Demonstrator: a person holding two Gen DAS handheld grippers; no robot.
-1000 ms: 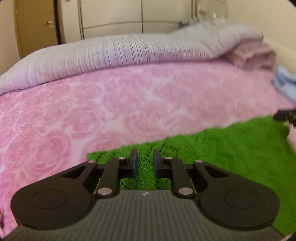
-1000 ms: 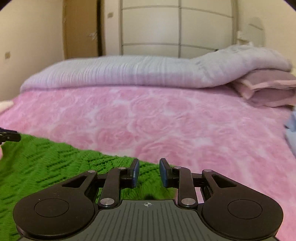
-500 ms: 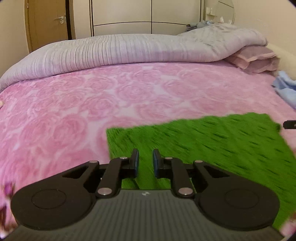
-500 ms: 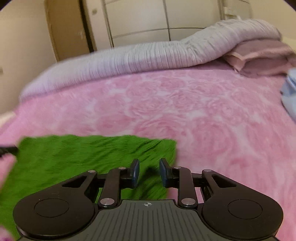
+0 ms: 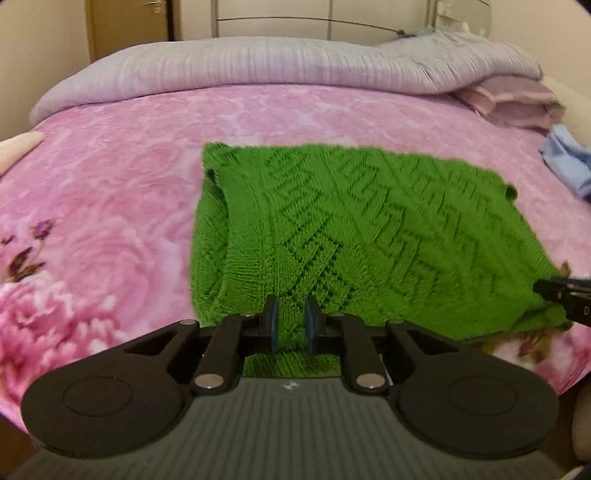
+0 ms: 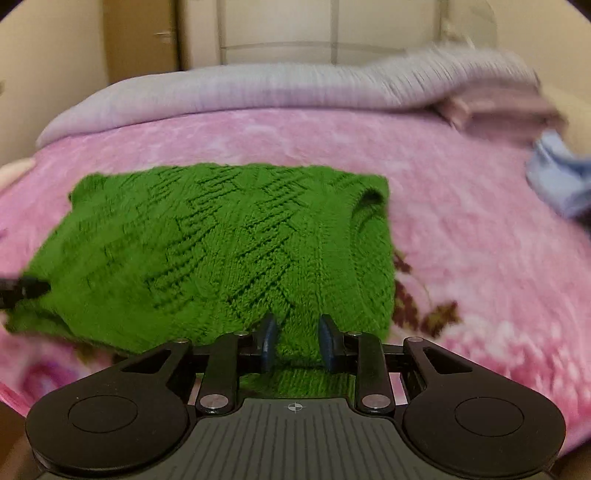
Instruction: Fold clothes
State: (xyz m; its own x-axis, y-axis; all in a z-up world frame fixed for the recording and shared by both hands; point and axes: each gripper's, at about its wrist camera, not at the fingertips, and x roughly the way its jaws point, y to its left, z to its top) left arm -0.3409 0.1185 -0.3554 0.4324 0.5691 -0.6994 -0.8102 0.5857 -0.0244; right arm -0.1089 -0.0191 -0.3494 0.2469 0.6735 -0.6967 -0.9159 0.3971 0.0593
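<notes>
Green sweater [image 5: 354,236] near edge clamped between both jaws

A pink rose-print blanket [image 5: 122,206] covers the whole bed, with darker purple flower sprigs showing near its front edge on both sides. Along the far edge a pale lilac ribbed duvet [image 5: 295,62] lies bunched up from corner to corner, and at the far right corner it rides over a dusty-pink folded pillow or cloth [image 5: 517,99], with a light blue garment [image 6: 557,177] crumpled just in front of that at the right edge. Behind the bed there's a wooden door [image 5: 125,26] on the left and pale wardrobe panels [image 6: 332,29] beside it.
</notes>
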